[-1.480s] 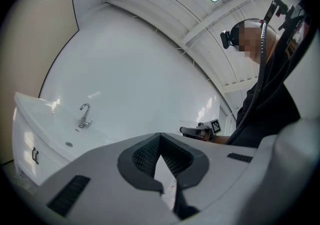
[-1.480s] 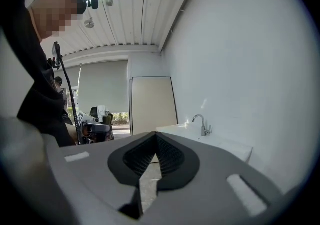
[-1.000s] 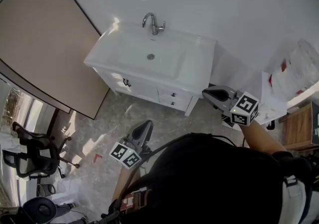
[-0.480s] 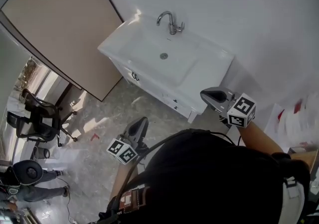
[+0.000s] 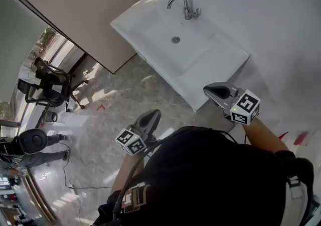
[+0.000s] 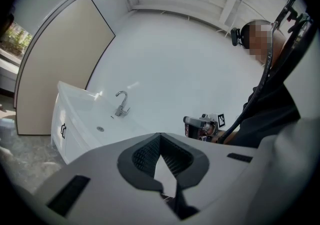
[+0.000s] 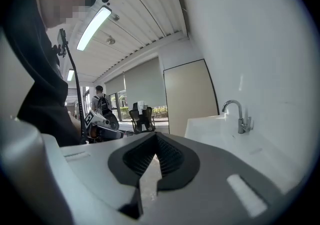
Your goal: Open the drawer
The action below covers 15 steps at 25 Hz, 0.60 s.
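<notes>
Vanity [image 5: 215,57] has drawn nearer, just ahead of the right gripper [image 5: 213,90]; left gripper [image 5: 152,116] farther back; both pinched together, empty.

The person holds both grippers out ahead of the torso. The left gripper [image 5: 150,117] sits close in and points forward. The right gripper [image 5: 214,91] reaches further out on a bare forearm [image 5: 263,137]. Each gripper's jaws appear to meet at the tips, with nothing between them. The left forearm is mostly hidden.
</notes>
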Motion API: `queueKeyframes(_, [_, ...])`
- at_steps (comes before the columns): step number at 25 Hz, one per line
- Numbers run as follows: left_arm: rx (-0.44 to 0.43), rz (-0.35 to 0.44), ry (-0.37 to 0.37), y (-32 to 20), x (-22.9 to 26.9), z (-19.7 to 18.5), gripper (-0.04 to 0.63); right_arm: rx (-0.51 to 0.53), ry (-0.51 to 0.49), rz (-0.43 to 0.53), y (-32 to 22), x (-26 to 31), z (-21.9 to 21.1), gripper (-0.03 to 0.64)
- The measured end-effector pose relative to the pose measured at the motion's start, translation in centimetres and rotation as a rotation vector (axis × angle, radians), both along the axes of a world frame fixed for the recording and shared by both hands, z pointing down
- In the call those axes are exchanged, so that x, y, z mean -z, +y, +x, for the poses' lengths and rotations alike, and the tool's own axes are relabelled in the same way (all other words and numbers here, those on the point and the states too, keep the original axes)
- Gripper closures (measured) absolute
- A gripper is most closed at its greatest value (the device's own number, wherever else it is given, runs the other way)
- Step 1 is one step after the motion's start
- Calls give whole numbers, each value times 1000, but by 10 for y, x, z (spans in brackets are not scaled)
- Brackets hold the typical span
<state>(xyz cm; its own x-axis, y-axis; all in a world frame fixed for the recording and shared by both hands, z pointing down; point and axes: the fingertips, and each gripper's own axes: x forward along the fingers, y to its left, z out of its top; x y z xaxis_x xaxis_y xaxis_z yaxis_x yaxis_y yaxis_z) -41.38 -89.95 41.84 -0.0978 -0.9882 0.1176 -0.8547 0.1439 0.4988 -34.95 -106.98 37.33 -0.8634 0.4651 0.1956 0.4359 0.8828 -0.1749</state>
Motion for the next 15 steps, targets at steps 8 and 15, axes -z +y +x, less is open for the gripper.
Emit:
queueKeyframes(8, [16,-28,59,32,-35,-35,604,59,59,-12,58,-32,-33,618])
queueKeyframes(15, [-116,-29,121,63,-87,-68,604,11,105,2,128,-59,-70,618])
